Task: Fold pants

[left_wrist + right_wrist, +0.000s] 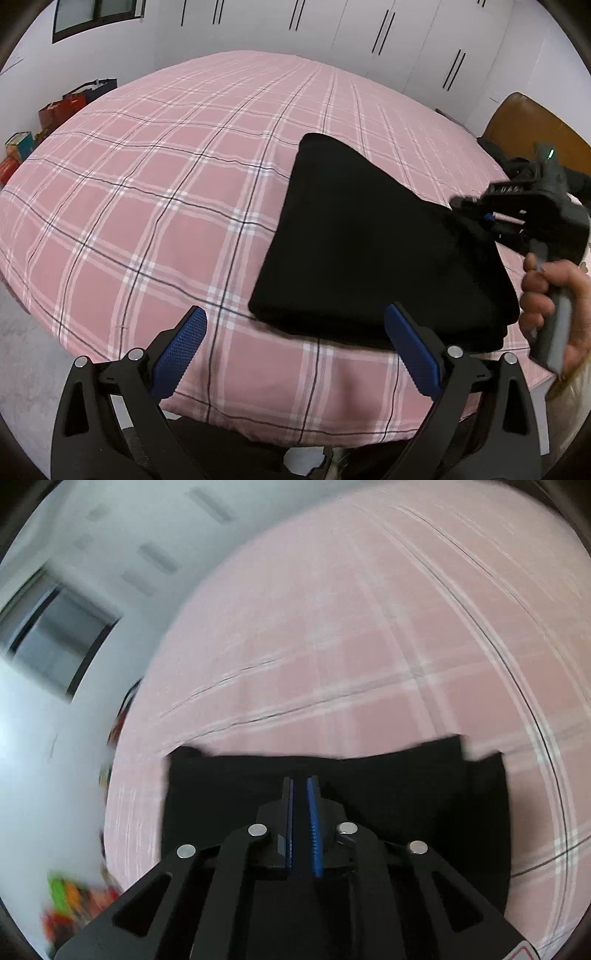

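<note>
Nearest to you in the left wrist view, your left gripper (pixel 295 339) hangs over the near edge of the bed (pixel 147 206), its blue-padded jaws spread wide with nothing between them. Just beyond its right pad, toward 1 o'clock, the black pants (pixel 369 240) lie folded into a thick wedge on the pink plaid cover, their near edge close to the mattress edge. At 3 o'clock your right hand (pixel 554 299) grips the handle of the right gripper (pixel 300 786), whose tip meets the pants at their right side. In the right wrist view, which is smeared with blur, those jaws stand narrow, almost together, with black cloth all around and beneath them; you cannot tell for sure whether a fold is pinched between the pads. Farther off, at 9 to 10 o'clock, coloured bags and boxes (pixel 55 122) line the floor by the wall, and white wardrobe doors (pixel 369 33) run across 12 o'clock
</note>
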`<control>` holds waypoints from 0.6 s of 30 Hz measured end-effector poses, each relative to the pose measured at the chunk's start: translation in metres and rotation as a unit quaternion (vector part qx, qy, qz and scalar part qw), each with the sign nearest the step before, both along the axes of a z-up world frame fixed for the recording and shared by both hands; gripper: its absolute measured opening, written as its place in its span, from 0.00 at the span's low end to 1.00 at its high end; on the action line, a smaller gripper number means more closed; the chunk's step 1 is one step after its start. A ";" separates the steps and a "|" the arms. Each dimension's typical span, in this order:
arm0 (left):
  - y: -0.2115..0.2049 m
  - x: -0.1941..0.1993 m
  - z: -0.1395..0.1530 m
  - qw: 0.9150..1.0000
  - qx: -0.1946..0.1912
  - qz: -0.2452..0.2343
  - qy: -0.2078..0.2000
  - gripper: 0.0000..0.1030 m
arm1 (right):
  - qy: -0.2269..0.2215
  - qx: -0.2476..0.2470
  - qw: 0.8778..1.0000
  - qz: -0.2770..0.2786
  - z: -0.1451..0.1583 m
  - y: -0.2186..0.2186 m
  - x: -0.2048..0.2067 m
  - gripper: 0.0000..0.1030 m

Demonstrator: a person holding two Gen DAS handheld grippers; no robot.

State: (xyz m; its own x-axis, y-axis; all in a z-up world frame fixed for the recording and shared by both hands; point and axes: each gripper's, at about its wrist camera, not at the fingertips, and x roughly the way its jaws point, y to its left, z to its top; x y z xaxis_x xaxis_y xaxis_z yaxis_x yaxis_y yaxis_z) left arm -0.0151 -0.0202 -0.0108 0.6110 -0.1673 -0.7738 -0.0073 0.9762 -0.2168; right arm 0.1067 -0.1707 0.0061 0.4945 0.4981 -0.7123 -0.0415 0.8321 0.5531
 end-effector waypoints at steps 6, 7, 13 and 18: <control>-0.003 0.003 -0.004 1.000 0.002 -0.005 0.010 0.92 | 0.035 -0.088 0.994 0.059 -0.026 0.062 0.025 0.00; -0.001 0.002 -0.003 1.000 0.001 -0.002 0.008 0.92 | 0.025 -0.060 0.996 0.054 -0.013 0.064 0.024 0.10; 0.008 0.005 -0.008 0.999 -0.026 0.015 0.020 0.93 | 0.016 -0.112 0.975 0.193 0.007 0.162 0.032 0.12; 0.006 0.000 -0.006 1.000 -0.006 0.014 0.013 0.93 | 0.021 -0.112 0.975 0.193 0.007 0.174 0.043 0.04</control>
